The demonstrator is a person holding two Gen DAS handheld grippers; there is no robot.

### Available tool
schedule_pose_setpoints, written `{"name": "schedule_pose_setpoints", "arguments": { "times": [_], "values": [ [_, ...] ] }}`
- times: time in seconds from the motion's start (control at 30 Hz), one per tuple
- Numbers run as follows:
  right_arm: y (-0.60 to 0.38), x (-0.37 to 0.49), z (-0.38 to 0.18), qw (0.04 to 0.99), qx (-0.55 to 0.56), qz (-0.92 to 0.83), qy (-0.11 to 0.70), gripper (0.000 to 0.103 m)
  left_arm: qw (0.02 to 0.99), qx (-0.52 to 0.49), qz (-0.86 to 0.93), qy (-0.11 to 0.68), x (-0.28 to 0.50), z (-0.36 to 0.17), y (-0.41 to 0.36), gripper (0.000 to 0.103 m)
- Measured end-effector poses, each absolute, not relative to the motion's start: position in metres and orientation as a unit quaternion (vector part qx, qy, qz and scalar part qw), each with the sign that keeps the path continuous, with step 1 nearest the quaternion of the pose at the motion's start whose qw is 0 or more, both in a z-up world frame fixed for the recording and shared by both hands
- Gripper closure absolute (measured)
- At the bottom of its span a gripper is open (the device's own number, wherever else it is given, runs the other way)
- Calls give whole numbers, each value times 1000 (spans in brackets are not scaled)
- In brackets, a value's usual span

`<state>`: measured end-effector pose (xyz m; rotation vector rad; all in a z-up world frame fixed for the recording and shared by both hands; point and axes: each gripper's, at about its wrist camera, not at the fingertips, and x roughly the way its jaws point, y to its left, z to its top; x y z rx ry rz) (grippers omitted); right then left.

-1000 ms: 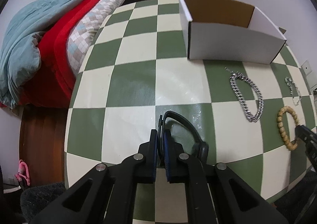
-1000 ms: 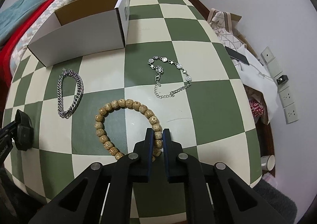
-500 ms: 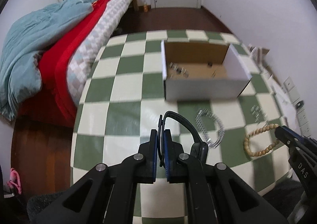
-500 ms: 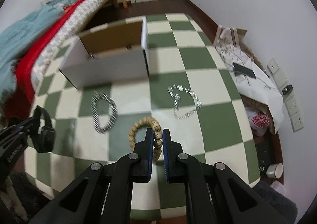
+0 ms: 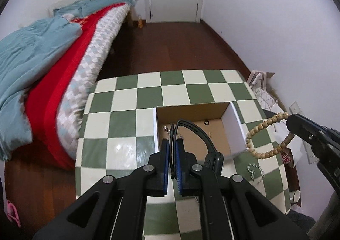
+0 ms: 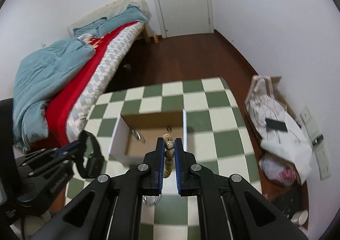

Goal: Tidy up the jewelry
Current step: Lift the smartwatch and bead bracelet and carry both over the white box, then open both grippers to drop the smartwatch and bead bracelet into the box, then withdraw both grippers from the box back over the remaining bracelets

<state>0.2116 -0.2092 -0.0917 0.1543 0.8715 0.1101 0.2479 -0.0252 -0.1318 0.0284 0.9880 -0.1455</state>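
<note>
My left gripper is shut on a black band, held in the air in front of the open white cardboard box. My right gripper is shut on a wooden bead bracelet. In the left wrist view this bracelet hangs as a loop from the right gripper, beside the box's right wall. The right wrist view shows the left gripper with the black band at the left of the box. Small jewelry pieces lie on the box floor.
A silver chain lies on the green and cream checkered table, near the box. A bed with a blue blanket and red cover stands at the left. Bags lie on the floor at the right, below wall sockets.
Both grippers have risen off the table, the left with the black band and the right with the bead bracelet. The box now lies below them and its inside shows.
</note>
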Motion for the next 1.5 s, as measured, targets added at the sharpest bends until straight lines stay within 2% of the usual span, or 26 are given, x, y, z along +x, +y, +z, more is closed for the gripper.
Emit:
{"name": "schedule_pose_setpoints", "arguments": {
  "times": [0.3,0.43,0.5,0.57,0.6,0.63,0.67,0.7,0.77,0.83,0.93,0.97,1.0,1.07,1.1,1.27,1.5],
  "values": [
    [-191,284,-132,867,84,94,482,94,825,-5,-100,556,312,-187,-29,99],
    [-190,301,-157,846,105,108,511,94,808,-13,-108,580,325,-202,-32,89],
    [-190,307,-169,833,117,119,527,93,804,-15,-110,585,329,-206,-34,89],
    [-190,314,-182,818,128,128,546,93,810,-10,-98,579,332,-203,-34,80],
    [-191,319,-190,807,132,131,561,93,812,-10,-94,576,333,-201,-33,61],
    [-191,321,-195,800,132,131,570,93,818,-13,-90,569,333,-196,-31,35],
    [-192,324,-200,795,133,127,578,89,824,-17,-88,559,333,-191,-29,23],
    [-194,324,-201,796,129,118,580,83,828,-17,-81,555,333,-188,-27,17],
    [-199,323,-198,803,120,104,574,50,834,-18,-71,547,334,-181,-21,16],
    [-205,320,-192,810,120,92,566,37,839,-15,-55,540,332,-176,-15,3],
    [-209,315,-185,821,101,74,558,37,853,4,-25,522,327,-169,-9,2],
    [-209,314,-184,823,87,63,558,33,858,11,-15,514,323,-167,-7,2],
    [-207,312,-183,826,65,50,558,28,863,20,-2,504,319,-165,-5,1],
    [-204,308,-184,829,33,30,558,7,869,30,17,494,312,-164,-2,1],
    [-201,306,-185,829,17,21,559,4,870,36,29,491,308,-165,0,1],
    [-192,292,-187,831,-16,6,557,0,873,43,56,483,284,-167,7,1],
    [-190,264,-168,844,-11,-3,536,0,879,30,59,473,243,-154,8,1]
  ]
}}
